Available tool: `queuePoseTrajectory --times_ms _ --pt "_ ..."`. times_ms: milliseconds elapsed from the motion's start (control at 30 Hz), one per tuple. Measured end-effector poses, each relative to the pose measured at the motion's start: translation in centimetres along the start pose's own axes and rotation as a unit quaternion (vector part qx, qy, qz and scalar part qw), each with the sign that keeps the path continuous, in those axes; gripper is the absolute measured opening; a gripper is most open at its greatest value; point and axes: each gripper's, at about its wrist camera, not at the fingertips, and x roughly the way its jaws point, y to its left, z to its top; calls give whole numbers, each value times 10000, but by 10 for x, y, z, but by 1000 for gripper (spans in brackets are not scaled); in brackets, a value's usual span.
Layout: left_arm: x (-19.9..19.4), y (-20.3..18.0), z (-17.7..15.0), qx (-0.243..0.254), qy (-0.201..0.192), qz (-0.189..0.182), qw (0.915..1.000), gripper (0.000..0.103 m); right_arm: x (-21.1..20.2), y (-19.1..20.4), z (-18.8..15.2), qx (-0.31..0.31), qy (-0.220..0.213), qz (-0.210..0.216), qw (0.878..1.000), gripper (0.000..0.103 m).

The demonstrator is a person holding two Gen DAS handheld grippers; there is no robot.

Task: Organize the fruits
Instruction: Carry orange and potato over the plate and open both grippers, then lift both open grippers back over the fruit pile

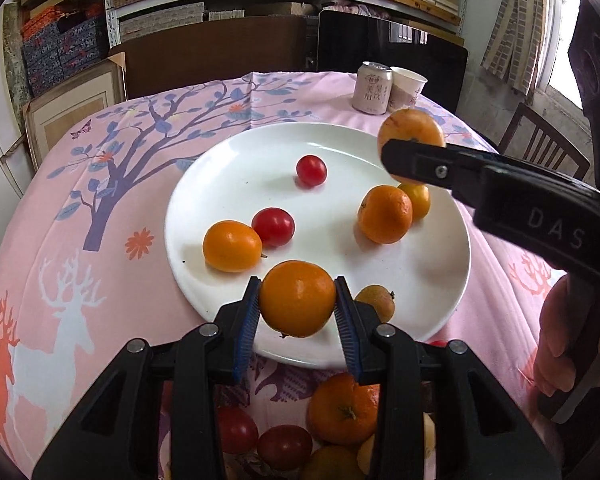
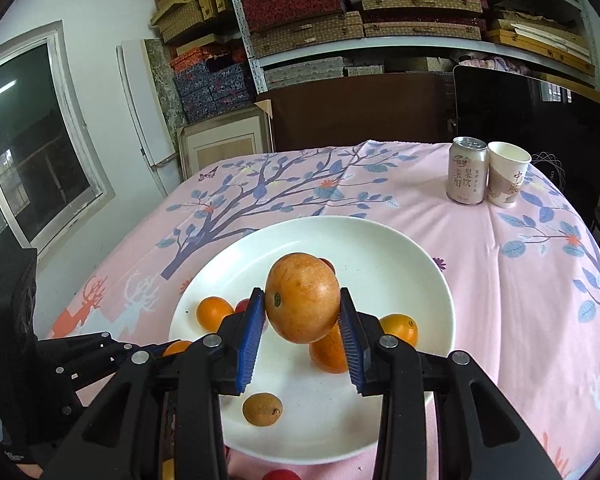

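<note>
My left gripper (image 1: pixel 297 282) is shut on a round orange (image 1: pixel 296 300), held just above the near rim of the white plate (image 1: pixel 440 280). My right gripper (image 2: pixel 300 292) is shut on a bigger, paler orange fruit (image 2: pixel 302 300) over the middle of the plate (image 2: pixel 420 264). In the left wrist view that fruit (image 1: pixel 410 128) hangs at the plate's far right. On the plate lie two cherry tomatoes (image 1: pixel 311 171) (image 1: pixel 273 227), a small oval orange fruit (image 1: pixel 232 246), a tangerine (image 1: pixel 385 214) and a brownish little fruit (image 1: pixel 378 302).
Loose on the pink cloth below the plate lie another tangerine (image 1: pixel 342 408) and some tomatoes (image 1: pixel 236 430). A drink can (image 2: pixel 466 176) and a paper cup (image 2: pixel 506 174) stand at the far right. A chair (image 1: pixel 540 140) is off the right edge. Stacked shelves stand behind.
</note>
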Motion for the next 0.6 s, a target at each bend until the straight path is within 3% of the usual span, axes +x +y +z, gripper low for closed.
queuePoseTrajectory --times_ms 33,67,100,167,300,600 --pt "-1 0 0 0 -35 13 10000 55 2 2 0 -36 -8 -84 10000 37" --pt "-4 0 1 -14 -120 26 9999 63 2 3 0 -64 -32 -121 9999 40" --pt "-7 0 1 -21 -226 45 9997 72 -1 3 -1 -65 -96 -151 9998 50" --pt "-16 -1 0 27 -361 116 9993 73 -9 1 -3 -16 -259 -253 9993 57" --pt "-34 4 -9 -34 -486 175 9987 73 -23 -10 -12 208 -266 -128 9993 57" --pt "-86 -3 -80 241 -575 124 9980 73 -60 -32 -64 519 -38 -68 9986 58"
